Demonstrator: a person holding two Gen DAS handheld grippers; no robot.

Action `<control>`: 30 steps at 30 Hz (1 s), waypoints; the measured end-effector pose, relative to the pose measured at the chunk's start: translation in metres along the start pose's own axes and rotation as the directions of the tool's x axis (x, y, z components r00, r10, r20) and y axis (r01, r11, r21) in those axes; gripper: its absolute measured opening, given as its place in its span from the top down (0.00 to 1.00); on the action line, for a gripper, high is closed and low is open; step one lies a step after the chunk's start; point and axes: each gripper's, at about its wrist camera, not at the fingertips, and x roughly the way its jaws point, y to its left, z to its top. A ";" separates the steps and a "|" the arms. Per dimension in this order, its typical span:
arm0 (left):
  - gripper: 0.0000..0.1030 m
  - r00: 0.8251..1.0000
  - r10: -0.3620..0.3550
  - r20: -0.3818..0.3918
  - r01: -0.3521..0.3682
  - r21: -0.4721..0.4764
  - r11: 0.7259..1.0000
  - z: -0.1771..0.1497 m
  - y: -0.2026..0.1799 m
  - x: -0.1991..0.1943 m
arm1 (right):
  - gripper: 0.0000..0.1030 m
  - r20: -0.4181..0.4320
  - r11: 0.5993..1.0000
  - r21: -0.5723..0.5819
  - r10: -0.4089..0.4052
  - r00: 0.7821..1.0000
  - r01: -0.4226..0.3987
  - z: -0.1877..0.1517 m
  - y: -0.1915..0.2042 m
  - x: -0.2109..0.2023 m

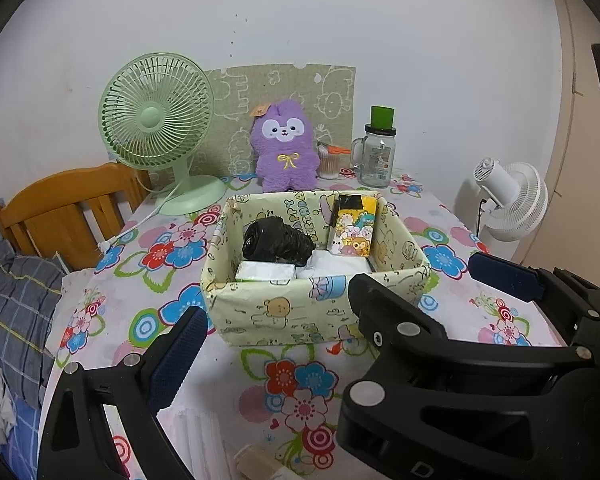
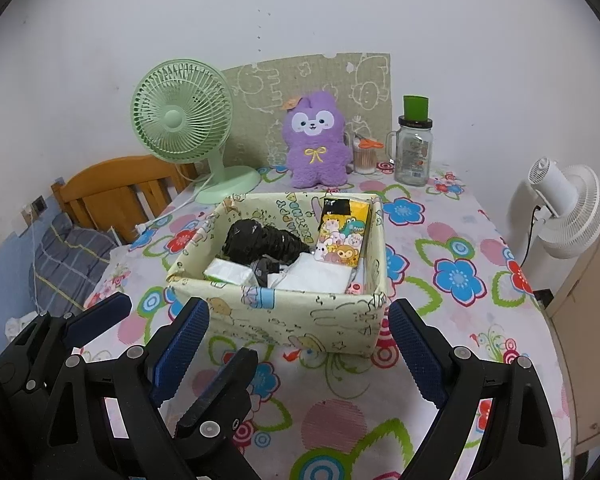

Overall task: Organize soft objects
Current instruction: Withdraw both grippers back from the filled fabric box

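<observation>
Now both claws gape empty — right claw (image 2: 300, 348), left claw (image 1: 276, 320) — before fabric box (image 2: 300, 316).

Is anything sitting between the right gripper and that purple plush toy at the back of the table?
Yes. The fabric storage box stands directly between the open right gripper and the purple plush toy, which sits upright behind the box's far wall.
</observation>
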 end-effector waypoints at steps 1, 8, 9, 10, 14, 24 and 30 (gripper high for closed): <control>0.04 1.000 0.001 0.001 -0.001 0.001 1.000 -0.002 -0.001 -0.002 | 0.10 0.001 1.000 0.000 0.000 1.000 0.000 -0.001 0.000 -0.002; 0.04 1.000 -0.007 0.008 0.007 0.001 1.000 -0.009 -0.002 -0.012 | 0.10 0.011 1.000 -0.004 -0.004 1.000 0.004 -0.010 0.003 -0.013; 0.04 1.000 -0.007 0.010 0.007 0.001 1.000 -0.010 -0.002 -0.014 | 0.10 0.012 1.000 -0.004 -0.004 1.000 0.004 -0.010 0.003 -0.014; 0.04 1.000 -0.007 0.012 0.007 0.001 1.000 -0.011 -0.002 -0.015 | 0.10 0.013 1.000 -0.005 -0.004 1.000 0.004 -0.012 0.004 -0.016; 0.04 1.000 -0.010 0.015 0.010 -0.001 1.000 -0.016 -0.002 -0.020 | 0.10 0.019 1.000 -0.006 -0.005 1.000 0.005 -0.016 0.006 -0.021; 0.04 1.000 -0.007 0.021 0.007 0.000 1.000 -0.023 0.002 -0.030 | 0.10 0.028 1.000 -0.011 0.007 1.000 -0.007 -0.023 0.014 -0.029; 0.04 1.000 0.002 0.027 -0.003 0.003 1.000 -0.030 0.008 -0.036 | 0.10 0.027 1.000 -0.021 0.022 0.999 -0.022 -0.030 0.023 -0.029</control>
